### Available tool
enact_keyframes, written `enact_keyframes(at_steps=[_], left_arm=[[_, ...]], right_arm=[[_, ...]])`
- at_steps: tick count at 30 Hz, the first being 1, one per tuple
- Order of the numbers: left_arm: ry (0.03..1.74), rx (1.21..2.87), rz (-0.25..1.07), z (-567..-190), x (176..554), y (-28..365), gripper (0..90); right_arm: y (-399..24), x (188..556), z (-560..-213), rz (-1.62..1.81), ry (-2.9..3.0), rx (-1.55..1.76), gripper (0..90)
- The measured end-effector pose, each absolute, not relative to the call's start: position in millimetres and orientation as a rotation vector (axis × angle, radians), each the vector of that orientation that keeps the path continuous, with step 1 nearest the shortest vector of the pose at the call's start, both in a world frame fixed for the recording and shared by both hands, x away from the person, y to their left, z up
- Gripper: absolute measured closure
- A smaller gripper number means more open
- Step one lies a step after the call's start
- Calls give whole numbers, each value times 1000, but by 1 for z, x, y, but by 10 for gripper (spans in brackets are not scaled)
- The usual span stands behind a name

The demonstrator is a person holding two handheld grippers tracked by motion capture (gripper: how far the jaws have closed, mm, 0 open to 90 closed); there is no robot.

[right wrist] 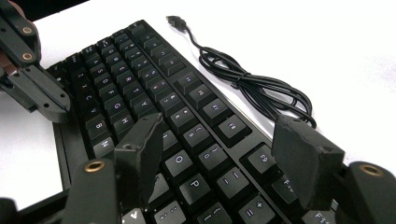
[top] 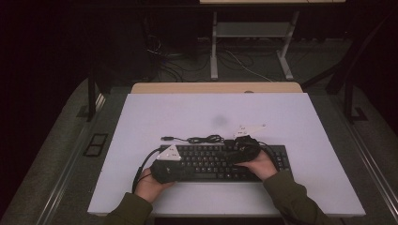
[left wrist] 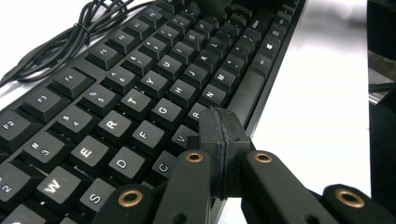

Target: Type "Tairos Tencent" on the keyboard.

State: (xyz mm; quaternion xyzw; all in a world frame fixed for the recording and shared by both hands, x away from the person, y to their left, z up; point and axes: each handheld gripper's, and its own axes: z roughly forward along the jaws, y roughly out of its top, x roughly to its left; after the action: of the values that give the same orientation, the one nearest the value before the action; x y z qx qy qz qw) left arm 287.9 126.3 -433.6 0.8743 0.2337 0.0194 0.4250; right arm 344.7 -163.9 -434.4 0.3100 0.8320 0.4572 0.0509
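Keyboard [top: 220,161], black plastic w/ white legends, lay flat on white tabletop [top: 281,122], near your edge; its coiled black USB cable [top: 202,138] just behind. Your L gripper [left wrist: 223,122] had jaws shut, nothing between, tips over bottom letter row by spacebar. Your R gripper [right wrist: 224,154] hung w/ jaws apart above keyboard's right half, gripping nothing.

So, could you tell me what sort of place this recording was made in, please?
Probably a lab or office workroom: a white-topped table bearing a black keyboard with its cable loose, a desk frame behind, and cords across the carpet.
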Motion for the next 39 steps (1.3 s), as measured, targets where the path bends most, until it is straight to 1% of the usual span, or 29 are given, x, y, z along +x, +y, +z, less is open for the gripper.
enact_keyframes(at_steps=[23, 34, 39], left_arm=[[565, 2216, 58, -437, 287, 122, 889], [589, 2164, 63, -430, 289, 129, 888], [612, 2135, 65, -429, 290, 130, 810]], right_arm=[[-163, 345, -435, 1393, 2533, 942, 337], [-163, 345, -435, 1393, 2532, 944, 336], [-164, 345, -435, 1393, 2535, 944, 336]])
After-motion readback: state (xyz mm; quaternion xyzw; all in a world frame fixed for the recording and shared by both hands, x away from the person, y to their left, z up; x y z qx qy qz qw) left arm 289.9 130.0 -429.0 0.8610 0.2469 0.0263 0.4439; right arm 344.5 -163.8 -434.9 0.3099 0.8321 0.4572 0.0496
